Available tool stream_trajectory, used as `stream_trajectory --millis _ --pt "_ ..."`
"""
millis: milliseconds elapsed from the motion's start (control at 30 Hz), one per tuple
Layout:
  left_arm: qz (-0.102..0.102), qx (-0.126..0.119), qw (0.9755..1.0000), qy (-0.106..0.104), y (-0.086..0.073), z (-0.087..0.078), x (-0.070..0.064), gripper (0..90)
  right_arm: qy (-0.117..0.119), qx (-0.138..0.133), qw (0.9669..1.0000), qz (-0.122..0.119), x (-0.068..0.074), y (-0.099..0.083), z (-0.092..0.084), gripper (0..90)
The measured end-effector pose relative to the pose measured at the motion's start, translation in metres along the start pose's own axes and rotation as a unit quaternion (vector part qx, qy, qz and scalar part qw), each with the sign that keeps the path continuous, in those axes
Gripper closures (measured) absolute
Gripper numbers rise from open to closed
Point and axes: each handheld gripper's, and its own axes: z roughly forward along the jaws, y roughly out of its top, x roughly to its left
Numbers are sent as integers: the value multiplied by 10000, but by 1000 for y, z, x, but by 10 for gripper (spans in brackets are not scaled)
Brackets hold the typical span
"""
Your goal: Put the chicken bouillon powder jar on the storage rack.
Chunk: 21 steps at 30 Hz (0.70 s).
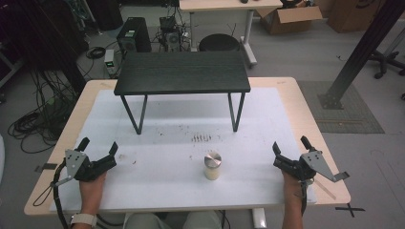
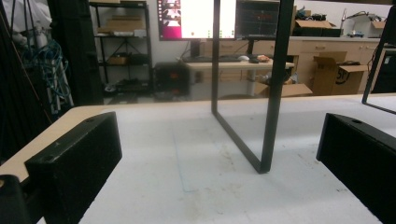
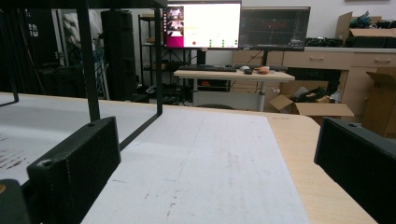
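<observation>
Both grippers, left (image 1: pixel 100 151) and right (image 1: pixel 290 151), we logged with jaws spread and empty at the mat's (image 1: pixel 157 191) near corners, the jar (image 1: pixel 212 166) untouched and upright between them, before the black stand (image 1: pixel 182 72); nothing was yet begun.

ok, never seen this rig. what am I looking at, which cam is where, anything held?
No robot arm here: a person holds a two-jaw tool in each hand. The high view looks down on the table. It shows the left gripper and the right gripper near its front edge, both open and empty. The other two pictures come from cameras riding on each gripper, looking along its black jaws. On the white mat stand a small black bench and a short cream cylinder with a metal lid, which lies between the hands, nearer the right one. Nothing is held.
</observation>
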Motion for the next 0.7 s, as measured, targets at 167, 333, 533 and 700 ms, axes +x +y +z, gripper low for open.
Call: stream_trajectory --millis 167,333,533,700 --pt "5 7 10000 -4 0 0 0 4 -1 6 10000 3 0 0 0 2" --pt "6 6 10000 -7 0 0 0 4 1 14 10000 -2 0 0 0 1" --pt "7 5 10000 -3 0 0 0 4 -2 4 10000 -31 1 0 0 1" --pt "11 9 10000 -5 0 0 0 4 -5 11 10000 -2 0 0 0 0"
